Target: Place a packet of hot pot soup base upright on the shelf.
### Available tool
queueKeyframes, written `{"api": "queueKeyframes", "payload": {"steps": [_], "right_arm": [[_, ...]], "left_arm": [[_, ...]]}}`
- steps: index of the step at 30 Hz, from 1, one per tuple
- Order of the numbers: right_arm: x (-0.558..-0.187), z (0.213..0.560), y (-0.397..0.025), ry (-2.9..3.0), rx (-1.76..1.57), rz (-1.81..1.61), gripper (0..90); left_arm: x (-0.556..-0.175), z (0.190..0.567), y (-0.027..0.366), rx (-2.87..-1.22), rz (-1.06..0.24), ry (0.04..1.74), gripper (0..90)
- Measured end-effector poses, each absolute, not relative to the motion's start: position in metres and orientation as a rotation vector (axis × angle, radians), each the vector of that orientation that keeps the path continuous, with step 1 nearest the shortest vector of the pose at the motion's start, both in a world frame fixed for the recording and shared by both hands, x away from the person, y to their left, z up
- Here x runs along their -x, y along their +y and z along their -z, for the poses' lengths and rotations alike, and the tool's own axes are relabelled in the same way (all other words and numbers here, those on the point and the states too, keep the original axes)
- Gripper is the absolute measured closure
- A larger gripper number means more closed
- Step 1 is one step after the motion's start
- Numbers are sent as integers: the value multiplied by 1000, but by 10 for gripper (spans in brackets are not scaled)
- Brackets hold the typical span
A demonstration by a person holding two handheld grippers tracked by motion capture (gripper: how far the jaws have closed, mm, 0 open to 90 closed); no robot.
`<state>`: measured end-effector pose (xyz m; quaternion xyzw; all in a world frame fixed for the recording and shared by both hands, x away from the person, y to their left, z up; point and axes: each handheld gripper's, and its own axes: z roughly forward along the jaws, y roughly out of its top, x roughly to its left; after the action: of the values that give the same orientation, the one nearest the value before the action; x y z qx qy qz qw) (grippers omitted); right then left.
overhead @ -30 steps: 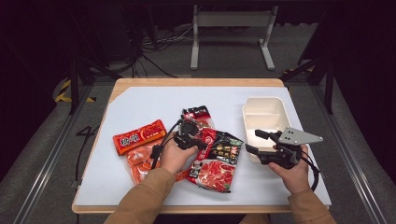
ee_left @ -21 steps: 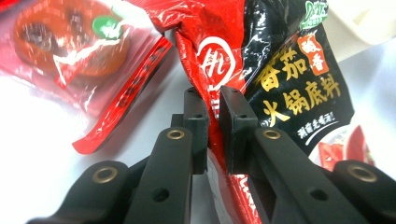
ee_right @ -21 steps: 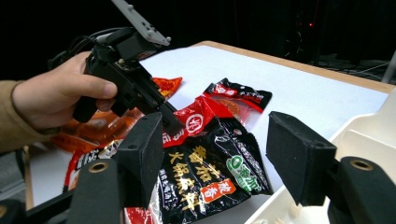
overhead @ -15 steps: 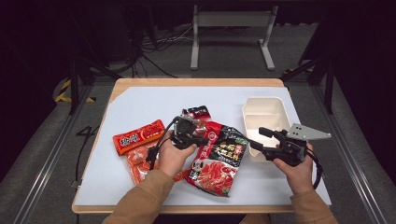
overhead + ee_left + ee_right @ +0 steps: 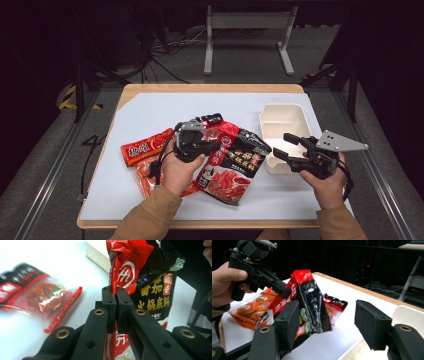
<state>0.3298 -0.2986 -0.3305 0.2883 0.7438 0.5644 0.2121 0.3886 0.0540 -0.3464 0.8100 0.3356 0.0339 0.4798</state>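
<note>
At the centre of the high view, the left gripper (image 5: 207,137) is clamped on the red-and-black hotpot soup base pouch (image 5: 235,162); in the left gripper view its two black jaws stand pressed together with the pouch's red edge pinched between them, and the pouch rises toward the upper right of that frame, showing a white logo and yellow Chinese characters. The pouch hangs lifted and tilted off the white table mat (image 5: 150,107), its lower end reaching toward the bottom centre of the high view. To the right of it, the right gripper (image 5: 282,146) is spread wide and holds nothing; in the right gripper view its pads stand well apart at the lower left and lower right, and the pouch shows between them, farther off. Just behind the right gripper, at the right of the high view, a cream rectangular container (image 5: 282,120) sits on the mat. At the left centre of the high view an orange-red snack packet (image 5: 145,146) lies flat, with a clear packet of red pieces (image 5: 147,172) just below it, partly under the left hand (image 5: 177,170). A small black-and-red packet (image 5: 212,119) lies just above the left gripper.
</note>
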Motion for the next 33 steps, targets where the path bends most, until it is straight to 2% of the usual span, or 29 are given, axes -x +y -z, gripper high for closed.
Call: {"api": "queueKeyframes", "payload": {"steps": [11, 33], "right_arm": [[-331, 331, -288, 2095, -818, -1592, 373], [-357, 336, -238, 2201, -854, -1648, 373]], "left_arm": [[-376, 332, 63, -1868, -230, 765, 877], [-366, 326, 76, -1809, -312, 751, 878]]}}
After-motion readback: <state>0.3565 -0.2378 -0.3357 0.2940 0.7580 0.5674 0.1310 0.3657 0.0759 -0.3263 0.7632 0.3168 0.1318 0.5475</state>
